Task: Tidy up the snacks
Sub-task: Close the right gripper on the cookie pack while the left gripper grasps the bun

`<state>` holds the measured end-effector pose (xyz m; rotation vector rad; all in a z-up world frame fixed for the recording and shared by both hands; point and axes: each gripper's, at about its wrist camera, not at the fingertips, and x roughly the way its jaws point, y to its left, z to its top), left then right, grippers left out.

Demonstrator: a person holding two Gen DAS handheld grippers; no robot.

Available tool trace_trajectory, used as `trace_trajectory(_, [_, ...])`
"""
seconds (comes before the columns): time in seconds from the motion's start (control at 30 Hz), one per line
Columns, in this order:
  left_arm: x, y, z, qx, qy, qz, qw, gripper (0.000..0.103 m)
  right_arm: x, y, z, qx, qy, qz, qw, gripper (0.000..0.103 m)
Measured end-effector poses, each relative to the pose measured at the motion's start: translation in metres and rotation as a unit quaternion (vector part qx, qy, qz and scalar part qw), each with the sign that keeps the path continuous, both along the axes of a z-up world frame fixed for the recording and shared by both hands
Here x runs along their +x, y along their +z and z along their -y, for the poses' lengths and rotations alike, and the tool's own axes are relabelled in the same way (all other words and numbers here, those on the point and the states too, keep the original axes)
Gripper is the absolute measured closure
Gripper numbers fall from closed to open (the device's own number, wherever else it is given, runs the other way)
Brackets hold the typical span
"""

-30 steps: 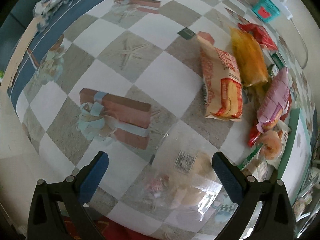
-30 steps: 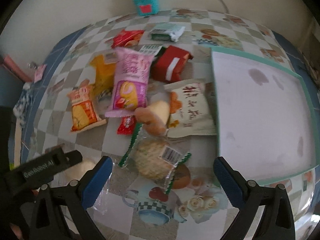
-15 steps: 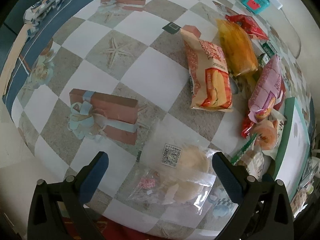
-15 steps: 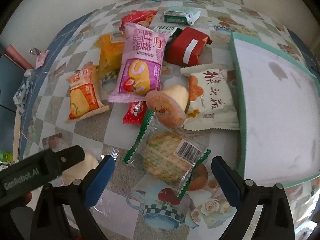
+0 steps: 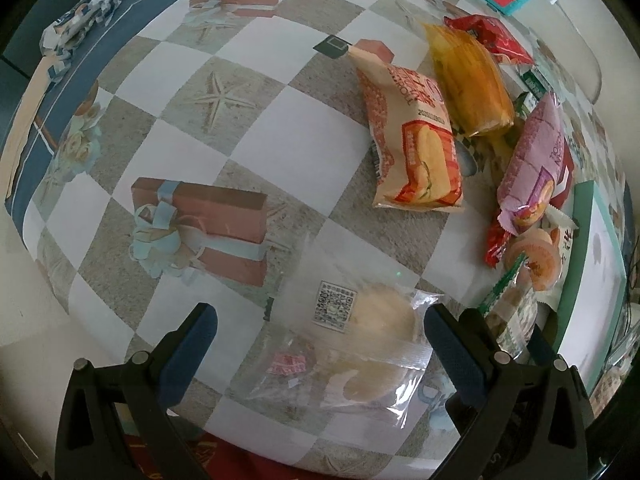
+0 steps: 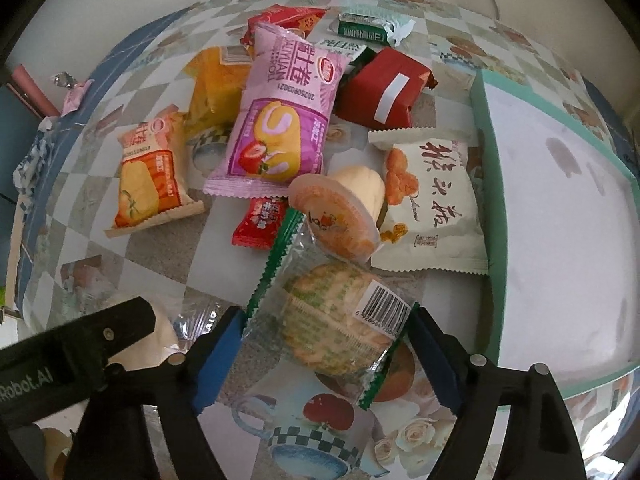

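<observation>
Right wrist view: the right gripper (image 6: 324,340) has its blue fingers (image 6: 218,354) closing around the green-edged cracker packet (image 6: 332,320), which lies flat on the counter (image 6: 160,256) between them; the pads sit at the wrapper's edges, and whether they press yet I cannot tell. In the left wrist view, the left gripper (image 5: 316,344) hangs wide open over a clear bag of round pastries (image 5: 360,344), touching nothing.

Sorting looks barely begun. The green-rimmed tray (image 6: 486,184) just right of the pile is empty, and every snack still lies on the counter. The cracker packet seems the first to go in, with the pastry bag likely next.

Beyond the fingers, an orange-lidded jelly cup (image 6: 334,220) leans on the far end of the cracker packet and may tumble when the packet lifts. Behind it sit a white packet with brush lettering (image 6: 432,204), a small red sachet (image 6: 258,222), a pink strawberry-roll pack (image 6: 280,116), an orange cake pack (image 6: 150,176), a yellow bag (image 6: 214,84), a red wrapped block (image 6: 384,94) and a green-and-white packet (image 6: 368,28). The tray's near wall stands between the packet and its floor, so a lift over it is needed.
</observation>
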<state>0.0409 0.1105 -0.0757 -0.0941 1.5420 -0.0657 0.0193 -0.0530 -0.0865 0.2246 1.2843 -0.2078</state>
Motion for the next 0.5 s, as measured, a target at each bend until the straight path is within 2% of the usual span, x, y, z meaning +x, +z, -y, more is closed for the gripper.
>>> trace_trajectory(0.03, [0.000, -0.004, 0.004, 0.001, -0.001, 0.000, 1.0000, 0.000, 0.000, 0.000, -0.001, -0.003, 0.003, 0.000, 1.000, 0.021])
trace_trajectory(0.13, [0.000, -0.005, 0.010, 0.001, -0.005, 0.000, 1.0000, 0.000, -0.002, 0.001, -0.002, -0.010, 0.011, 0.002, 1.000, 0.033])
trace_trajectory(0.5, [-0.006, -0.006, 0.042, 0.014, -0.043, 0.000, 0.9990, 0.000, -0.019, 0.009, 0.015, -0.004, 0.020, 0.004, 1.000, 0.036])
